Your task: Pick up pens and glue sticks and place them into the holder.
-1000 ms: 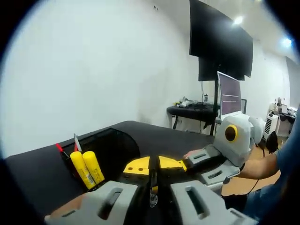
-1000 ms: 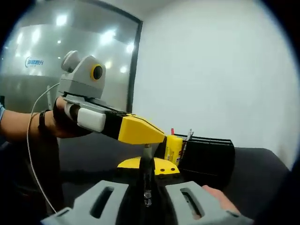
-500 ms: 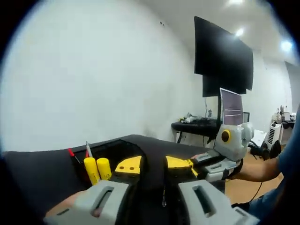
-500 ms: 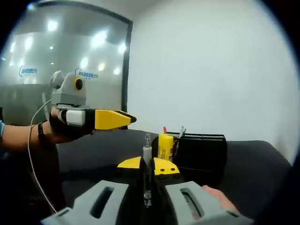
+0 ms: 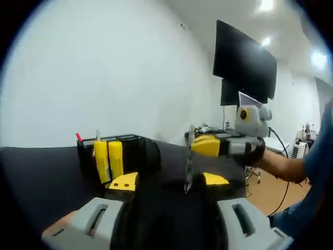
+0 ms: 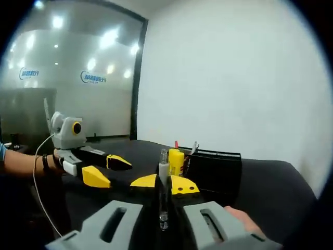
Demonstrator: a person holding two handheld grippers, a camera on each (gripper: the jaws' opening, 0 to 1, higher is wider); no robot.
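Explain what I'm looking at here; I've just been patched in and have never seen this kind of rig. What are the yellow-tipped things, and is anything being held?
There is no robot arm. A person holds a two-jaw tool in each hand, and a fisheye camera rides on each tool, looking forward along its yellow-tipped jaws.

In the left gripper view, the left gripper has its jaws spread apart with nothing between them. The right gripper comes in from the right, carrying a pen.

In the right gripper view, the right gripper is shut on that pen, which stands upright. The left gripper shows open, off to the left.

On the black table stands a black holder that already has yellow glue sticks and pens in it.
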